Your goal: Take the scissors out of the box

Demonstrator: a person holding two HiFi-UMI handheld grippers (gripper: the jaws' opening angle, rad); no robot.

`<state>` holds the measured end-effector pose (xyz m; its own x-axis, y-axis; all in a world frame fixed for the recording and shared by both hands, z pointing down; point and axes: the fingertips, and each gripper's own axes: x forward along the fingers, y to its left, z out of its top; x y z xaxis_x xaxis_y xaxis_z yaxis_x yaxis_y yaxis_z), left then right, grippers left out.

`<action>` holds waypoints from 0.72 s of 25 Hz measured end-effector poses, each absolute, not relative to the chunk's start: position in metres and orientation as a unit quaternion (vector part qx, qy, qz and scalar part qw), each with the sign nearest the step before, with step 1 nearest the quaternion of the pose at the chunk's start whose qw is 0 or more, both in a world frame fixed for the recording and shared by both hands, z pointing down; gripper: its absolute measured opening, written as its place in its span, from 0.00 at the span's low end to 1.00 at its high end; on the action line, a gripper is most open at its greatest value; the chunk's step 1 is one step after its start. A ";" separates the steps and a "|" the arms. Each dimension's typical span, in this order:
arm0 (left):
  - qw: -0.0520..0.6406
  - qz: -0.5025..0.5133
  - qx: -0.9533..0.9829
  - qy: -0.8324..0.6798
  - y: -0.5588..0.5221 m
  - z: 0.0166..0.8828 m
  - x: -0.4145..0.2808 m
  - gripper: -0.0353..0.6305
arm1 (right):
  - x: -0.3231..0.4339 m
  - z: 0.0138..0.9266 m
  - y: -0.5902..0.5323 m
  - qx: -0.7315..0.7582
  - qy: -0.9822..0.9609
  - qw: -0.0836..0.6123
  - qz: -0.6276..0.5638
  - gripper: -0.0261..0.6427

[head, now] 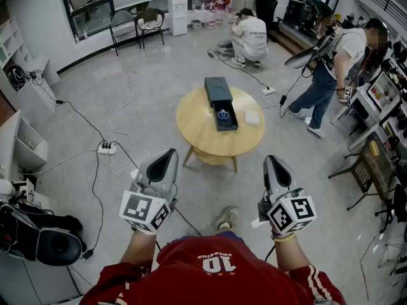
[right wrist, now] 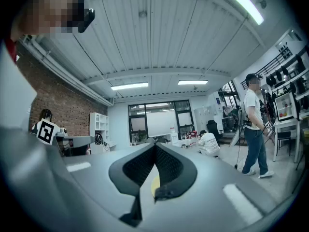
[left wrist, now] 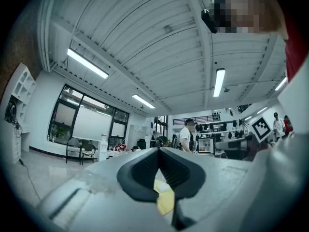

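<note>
Round wooden table (head: 197, 129) on grey floor (head: 159, 75); black box (head: 217, 89) atop.

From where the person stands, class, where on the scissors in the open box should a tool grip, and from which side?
Probably the blue handles of the scissors, coming straight down from above: they lie flat inside the open box, whose walls would block a sideways approach.

There it is, a white "10" printed on the red shirt (head: 210, 265), seen upside down at the bottom edge of the head view. Across the room, dark print runs over the back of a crouching person's white shirt (head: 252, 35), too small to read.
</note>
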<state>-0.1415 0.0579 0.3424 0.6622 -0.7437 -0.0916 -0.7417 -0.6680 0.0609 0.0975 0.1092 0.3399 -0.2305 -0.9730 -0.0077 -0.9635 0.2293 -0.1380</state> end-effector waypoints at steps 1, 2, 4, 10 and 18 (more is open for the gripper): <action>0.009 -0.054 0.912 -0.407 0.058 0.342 -0.140 0.06 | 0.099 0.340 0.109 -0.618 0.783 0.045 -0.050 0.04; 0.008 -0.054 0.912 -0.408 0.058 0.342 -0.139 0.06 | 0.100 0.340 0.109 -0.618 0.784 0.045 -0.048 0.04; 0.008 -0.054 0.911 -0.409 0.056 0.343 -0.140 0.06 | 0.099 0.341 0.108 -0.617 0.784 0.045 -0.046 0.04; 0.010 -0.054 0.911 -0.410 0.055 0.348 -0.151 0.06 | 0.088 0.344 0.104 -0.615 0.786 0.044 -0.046 0.04; 0.010 -0.053 0.911 -0.408 0.060 0.345 -0.146 0.06 | 0.090 0.340 0.110 -0.614 0.786 0.053 -0.046 0.04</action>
<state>-0.1456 0.0598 0.3447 0.6617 -0.7445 -0.0887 -0.7425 -0.6671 0.0606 0.0899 0.1097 0.3400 -0.2402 -0.9704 -0.0266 -0.9607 0.2416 -0.1364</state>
